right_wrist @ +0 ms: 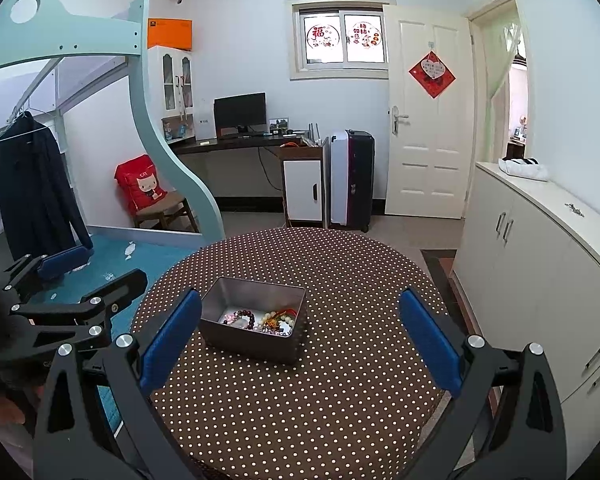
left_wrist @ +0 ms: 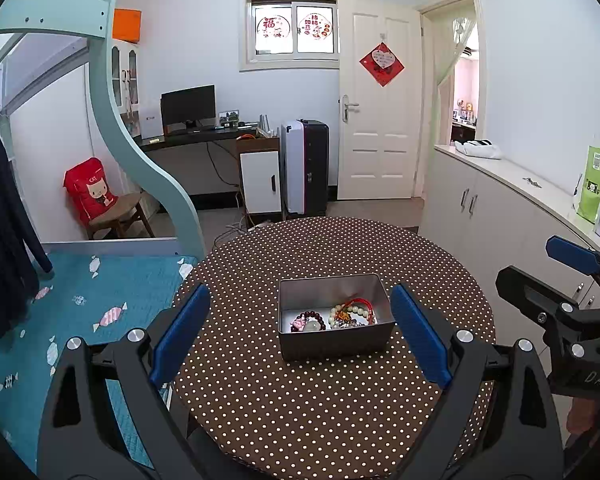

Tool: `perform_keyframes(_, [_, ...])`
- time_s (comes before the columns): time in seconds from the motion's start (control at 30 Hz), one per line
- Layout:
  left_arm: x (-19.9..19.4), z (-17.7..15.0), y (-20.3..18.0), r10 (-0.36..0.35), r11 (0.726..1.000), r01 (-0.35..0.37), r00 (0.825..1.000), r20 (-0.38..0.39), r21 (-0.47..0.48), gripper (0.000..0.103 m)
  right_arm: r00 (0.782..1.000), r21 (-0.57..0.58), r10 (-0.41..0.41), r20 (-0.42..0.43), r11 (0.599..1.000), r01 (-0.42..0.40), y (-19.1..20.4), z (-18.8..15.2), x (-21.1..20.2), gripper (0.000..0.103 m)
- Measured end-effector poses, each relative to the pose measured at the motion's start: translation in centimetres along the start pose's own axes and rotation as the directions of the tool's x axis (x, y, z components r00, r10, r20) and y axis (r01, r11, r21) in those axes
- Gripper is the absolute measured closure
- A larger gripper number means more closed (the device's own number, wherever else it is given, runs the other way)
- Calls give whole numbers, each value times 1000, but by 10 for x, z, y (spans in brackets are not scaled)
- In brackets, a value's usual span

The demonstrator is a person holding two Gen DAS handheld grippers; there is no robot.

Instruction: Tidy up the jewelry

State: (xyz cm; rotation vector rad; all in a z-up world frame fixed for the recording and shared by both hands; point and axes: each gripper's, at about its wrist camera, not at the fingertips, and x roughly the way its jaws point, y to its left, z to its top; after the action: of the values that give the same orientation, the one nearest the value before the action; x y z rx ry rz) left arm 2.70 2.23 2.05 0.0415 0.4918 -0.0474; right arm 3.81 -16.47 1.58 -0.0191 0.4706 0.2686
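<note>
A grey metal tin (left_wrist: 336, 342) (right_wrist: 252, 346) stands open on a round table with a brown polka-dot cloth (left_wrist: 320, 400) (right_wrist: 340, 380). Inside lie a dark bead bracelet (left_wrist: 309, 317) (right_wrist: 244, 316), a pale bead bracelet with red cord (left_wrist: 354, 310) (right_wrist: 278, 318) and other beaded pieces. My left gripper (left_wrist: 300, 336) is open and empty, held above the table's near side with the tin between its blue pads. My right gripper (right_wrist: 300, 340) is open and empty, with the tin near its left pad. Each gripper shows at the edge of the other's view.
A bed with a teal cover (left_wrist: 100, 312) lies left of the table. White cabinets (right_wrist: 540, 280) run along the right wall. Behind the table are a desk with a monitor (left_wrist: 188, 106), a suitcase (left_wrist: 304, 168), a chair (left_wrist: 116, 212) and a white door (left_wrist: 374, 100).
</note>
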Motion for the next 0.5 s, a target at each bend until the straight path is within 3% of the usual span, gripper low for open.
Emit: perform_keyframes(0.5, [1,0,5,-8,1000,7,1000,-16,-16,11,1000,-8,1,-5,1000,-1,6,2,3,8])
